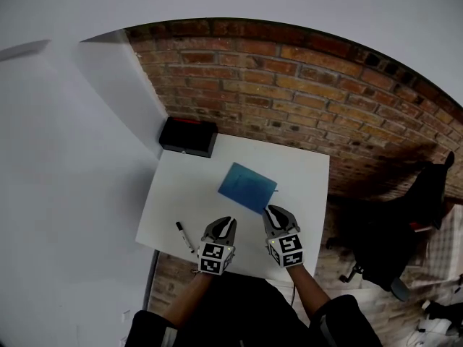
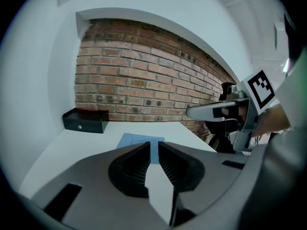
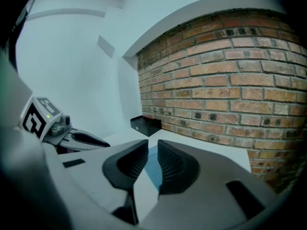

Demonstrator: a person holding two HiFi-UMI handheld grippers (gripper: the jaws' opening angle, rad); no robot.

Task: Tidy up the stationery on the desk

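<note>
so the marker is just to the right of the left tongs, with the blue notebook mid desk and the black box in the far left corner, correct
Not quite: the head view shows the marker just to the left of the left tongs. The blue notebook is mid desk and the black box is in the far left corner.

Right claw, narrowly parted and empty, points toward a blue sheet.

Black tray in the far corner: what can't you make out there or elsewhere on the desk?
Black tray: contents; too small in head view, side-on in both gripper views.
Marker: capped or not; too small in head view, outside gripper views.
Blue notebook: cover detail; small in head view, jaws hide most elsewhere.
</note>
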